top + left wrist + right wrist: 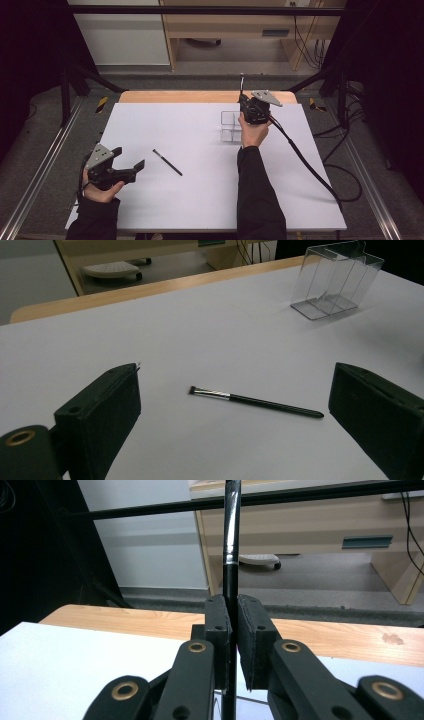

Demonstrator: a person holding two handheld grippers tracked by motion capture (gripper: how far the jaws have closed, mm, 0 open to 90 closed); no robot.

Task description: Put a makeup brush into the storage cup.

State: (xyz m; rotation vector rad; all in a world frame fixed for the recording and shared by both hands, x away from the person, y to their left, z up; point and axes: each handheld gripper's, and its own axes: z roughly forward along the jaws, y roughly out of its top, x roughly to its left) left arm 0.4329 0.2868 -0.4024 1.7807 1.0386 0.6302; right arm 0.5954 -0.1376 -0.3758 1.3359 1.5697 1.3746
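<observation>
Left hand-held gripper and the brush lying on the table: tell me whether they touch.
Apart. The left gripper view shows the brush lying between the open left hand-held gripper, table visible around it.

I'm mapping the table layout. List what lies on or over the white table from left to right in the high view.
left gripper → loose brush → clear organizer → right gripper holding a second brush upright
</observation>
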